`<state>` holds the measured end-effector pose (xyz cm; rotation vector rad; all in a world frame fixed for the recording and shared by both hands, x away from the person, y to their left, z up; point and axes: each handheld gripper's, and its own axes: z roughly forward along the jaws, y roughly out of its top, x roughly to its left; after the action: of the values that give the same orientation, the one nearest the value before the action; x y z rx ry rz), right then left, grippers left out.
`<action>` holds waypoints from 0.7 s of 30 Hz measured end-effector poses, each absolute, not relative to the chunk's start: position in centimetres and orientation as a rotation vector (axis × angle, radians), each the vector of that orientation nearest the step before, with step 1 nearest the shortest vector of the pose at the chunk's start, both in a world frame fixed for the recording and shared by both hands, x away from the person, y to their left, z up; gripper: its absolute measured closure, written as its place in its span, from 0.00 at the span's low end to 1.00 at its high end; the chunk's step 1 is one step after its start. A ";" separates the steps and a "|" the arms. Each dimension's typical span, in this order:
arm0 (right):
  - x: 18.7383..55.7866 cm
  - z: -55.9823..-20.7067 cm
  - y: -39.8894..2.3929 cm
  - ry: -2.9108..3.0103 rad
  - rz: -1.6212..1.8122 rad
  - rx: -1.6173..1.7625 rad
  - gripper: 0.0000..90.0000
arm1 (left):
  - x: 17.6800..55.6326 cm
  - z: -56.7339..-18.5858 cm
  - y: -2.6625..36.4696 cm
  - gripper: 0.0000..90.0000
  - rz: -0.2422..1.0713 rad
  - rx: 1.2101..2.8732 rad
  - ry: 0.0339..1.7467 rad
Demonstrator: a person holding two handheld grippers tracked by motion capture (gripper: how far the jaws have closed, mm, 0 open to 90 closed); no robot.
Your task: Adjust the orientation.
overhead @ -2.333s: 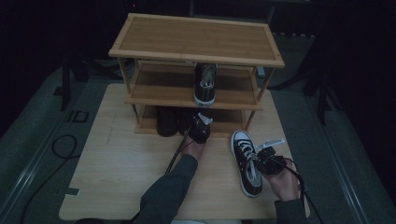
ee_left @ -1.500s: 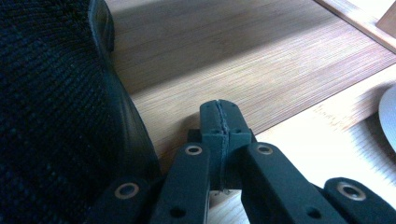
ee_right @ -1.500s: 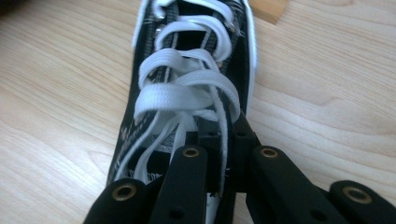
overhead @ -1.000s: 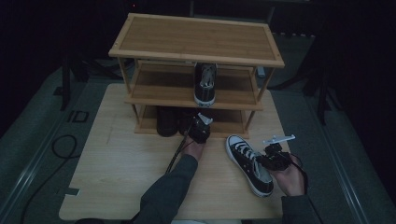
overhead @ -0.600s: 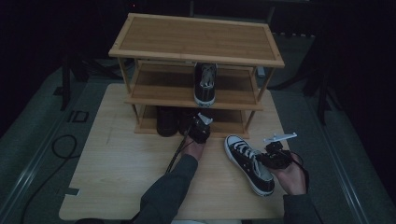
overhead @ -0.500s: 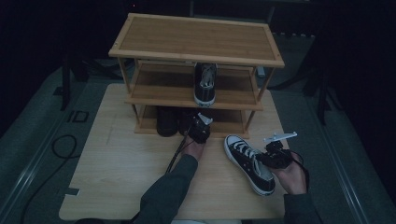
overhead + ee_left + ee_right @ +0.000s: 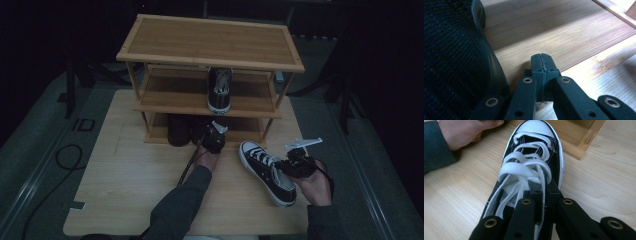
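The right gripper [image 7: 541, 192] was clamped on the side wall of the black sneaker [image 7: 267, 171], which lay on the table [image 7: 125, 185] before the shoe rack [image 7: 210, 45]. The left gripper [image 7: 541, 62] was clenched empty. The sneaker appeared light and soft-walled; the stiffer collar rim seemed the soundest hold.

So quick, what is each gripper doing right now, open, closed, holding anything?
Left gripper: closed, holding nothing, beside a dark shoe on the rack's bottom shelf.
Right gripper: closed on the side of the black-and-white sneaker by its laces.
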<state>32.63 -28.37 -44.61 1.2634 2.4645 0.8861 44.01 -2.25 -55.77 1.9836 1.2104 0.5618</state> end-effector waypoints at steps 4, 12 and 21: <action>32.7 -44.0 -28.4 2.477 0.912 1.249 0.98 | 44.0 -55.8 -2.2 1.00 0.562 1.984 1.210; 32.7 -43.0 -28.3 2.485 0.928 1.211 0.97 | 44.0 -55.8 -2.3 1.00 0.562 1.983 1.211; 33.0 -41.9 -28.2 2.485 0.931 1.177 0.97 | 44.0 -55.8 -2.3 1.00 0.562 1.984 1.211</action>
<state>32.97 -28.18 -41.87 1.1774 2.4853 0.9306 44.01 -2.26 -55.77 1.9837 1.2106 0.5621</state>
